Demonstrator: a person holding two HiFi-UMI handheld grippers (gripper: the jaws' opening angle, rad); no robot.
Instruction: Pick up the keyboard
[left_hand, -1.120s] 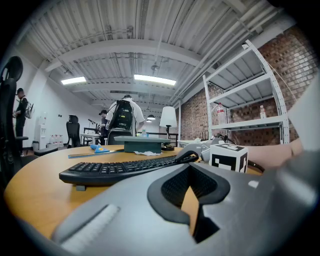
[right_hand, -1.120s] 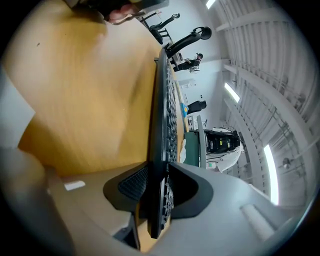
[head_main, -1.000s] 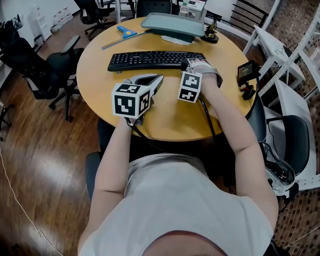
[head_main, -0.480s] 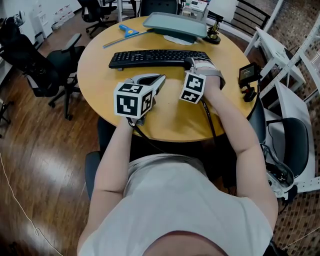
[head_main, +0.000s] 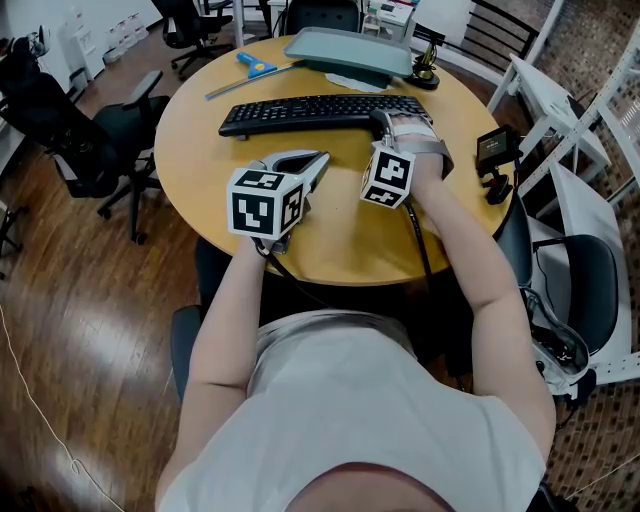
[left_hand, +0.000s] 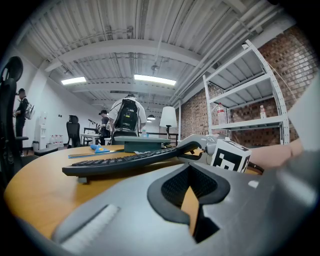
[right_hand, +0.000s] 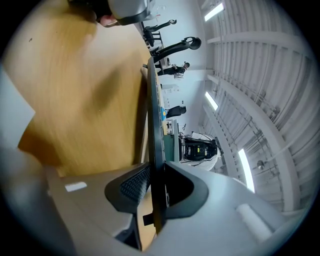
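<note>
Right gripper (head_main: 384, 122): jaws clamped on the right end of the keyboard (head_main: 300, 113). Left gripper (head_main: 318, 160): jaws together, empty, lying on the worktop (head_main: 340, 235).

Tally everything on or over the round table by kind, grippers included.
Keyboard: 1
Grippers: 2, left gripper and right gripper
Grey tray: 1
Blue-handled tool: 1
Small dark object: 1
Total: 6
</note>
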